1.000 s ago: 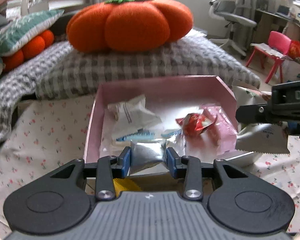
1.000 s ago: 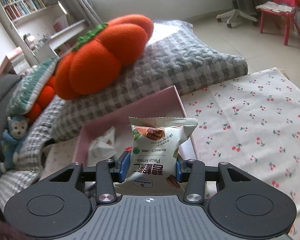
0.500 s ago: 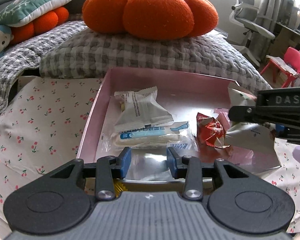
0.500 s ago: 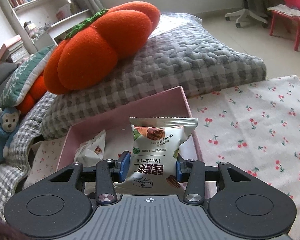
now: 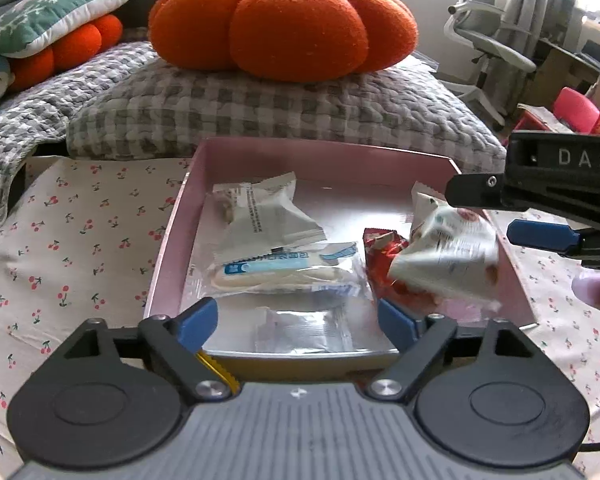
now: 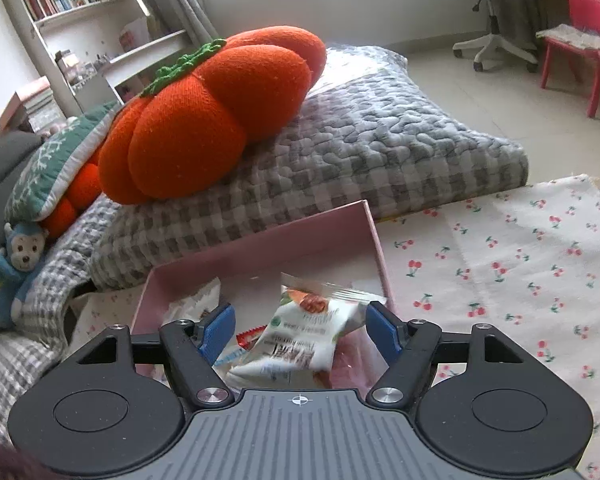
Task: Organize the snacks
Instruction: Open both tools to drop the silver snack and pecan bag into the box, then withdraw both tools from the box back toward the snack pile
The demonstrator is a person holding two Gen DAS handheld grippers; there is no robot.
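Observation:
A pink tray [image 5: 172, 236] sits on the cherry-print cloth and holds several snack packets. My left gripper [image 5: 298, 322] is open and empty over the tray's near edge, just above a silver packet [image 5: 300, 332] lying in the tray. My right gripper [image 6: 298, 330] is open over the tray's right side; it also shows in the left wrist view [image 5: 512, 216]. A white pecan snack packet [image 5: 444, 256] is blurred and loose between its jaws, over a red packet [image 5: 380, 240]; it also shows in the right wrist view [image 6: 304, 340]. A white packet [image 5: 260, 208] and a blue-labelled one [image 5: 284, 268] lie mid-tray.
A grey checked cushion [image 5: 284, 112] with an orange pumpkin plush [image 5: 288, 24] lies right behind the tray. Cherry-print cloth [image 5: 72, 248] spreads on both sides. A yellow item [image 5: 216, 368] peeks under the left gripper. An office chair [image 6: 488, 4] and a red chair [image 6: 580, 36] stand far off.
Both grippers have opened. The left one let the silver packet down into the tray. The right one released the pecan packet, which now tips and falls over the tray.

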